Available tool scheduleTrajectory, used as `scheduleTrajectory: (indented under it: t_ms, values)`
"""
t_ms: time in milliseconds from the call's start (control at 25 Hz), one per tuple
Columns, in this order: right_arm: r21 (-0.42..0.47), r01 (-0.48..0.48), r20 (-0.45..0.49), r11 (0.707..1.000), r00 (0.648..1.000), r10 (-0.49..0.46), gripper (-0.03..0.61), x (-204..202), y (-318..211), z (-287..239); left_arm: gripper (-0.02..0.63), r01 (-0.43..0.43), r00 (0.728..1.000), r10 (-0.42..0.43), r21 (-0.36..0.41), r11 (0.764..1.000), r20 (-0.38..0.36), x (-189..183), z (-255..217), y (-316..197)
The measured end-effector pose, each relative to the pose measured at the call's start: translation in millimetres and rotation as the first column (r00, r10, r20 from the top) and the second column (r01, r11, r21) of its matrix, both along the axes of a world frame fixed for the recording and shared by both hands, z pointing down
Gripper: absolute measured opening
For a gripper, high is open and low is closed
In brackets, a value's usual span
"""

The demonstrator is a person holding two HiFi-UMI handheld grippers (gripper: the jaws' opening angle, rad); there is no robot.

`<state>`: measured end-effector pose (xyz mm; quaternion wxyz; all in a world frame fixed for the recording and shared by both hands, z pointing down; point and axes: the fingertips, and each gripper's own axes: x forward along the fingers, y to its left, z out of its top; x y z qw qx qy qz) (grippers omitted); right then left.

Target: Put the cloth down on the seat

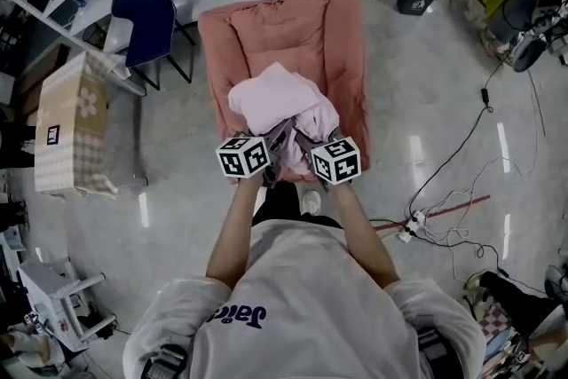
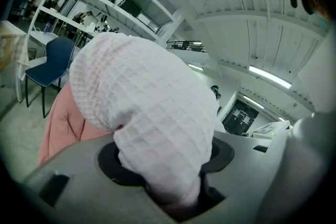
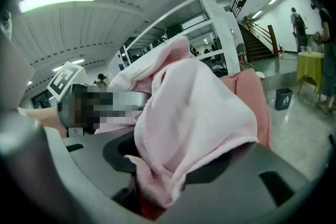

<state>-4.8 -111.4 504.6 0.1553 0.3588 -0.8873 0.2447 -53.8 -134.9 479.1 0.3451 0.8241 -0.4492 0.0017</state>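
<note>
Pink cloth (image 1: pixel 282 100) heaped over the middle and front edge of the seat (image 1: pixel 344 44), cushion beneath it hidden, jaw tips of the left tool (image 2: pixel 167 176) and right tool (image 3: pixel 156 178) buried in cloth folds, distant standing people (image 3: pixel 300 23) too small to detail.

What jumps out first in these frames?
A bunched pale pink cloth sits dead centre, clamped in both the left hand-held gripper and the right hand-held gripper. It is held over the front of a salmon-pink padded seat. In the head view, a dark blue chair stands to the left of the seat.
</note>
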Motion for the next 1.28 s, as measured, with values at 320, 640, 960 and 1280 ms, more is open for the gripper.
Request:
scheduleTrajectory:
  t_ms: [320, 640, 960, 1280]
  values:
    - [-0.253, -0.042, -0.102, 0.966, 0.995, 0.016, 0.199, -1, -26, 103, 0.252, -0.063, 0.998, 0.065, -0.238, 0.969, 0.000, 2, 113, -36]
    - [-0.442, -0.080, -0.158, 0.894, 0.987, 0.011, 0.202, 8, -50, 213, 0.253, -0.083, 0.997, 0.077, -0.438, 0.895, -0.032, 9, 231, -64]
    - [-0.549, -0.130, -0.226, 0.826, 0.974, 0.004, 0.204, 1, -65, 331, 0.258, -0.074, 0.997, 0.079, -0.543, 0.836, -0.014, 2, 355, -80]
    - [-0.600, -0.154, -0.256, 0.785, 0.967, -0.006, 0.204, -11, -76, 447, 0.265, -0.022, 0.999, 0.043, -0.616, 0.787, 0.020, -14, 471, -91]
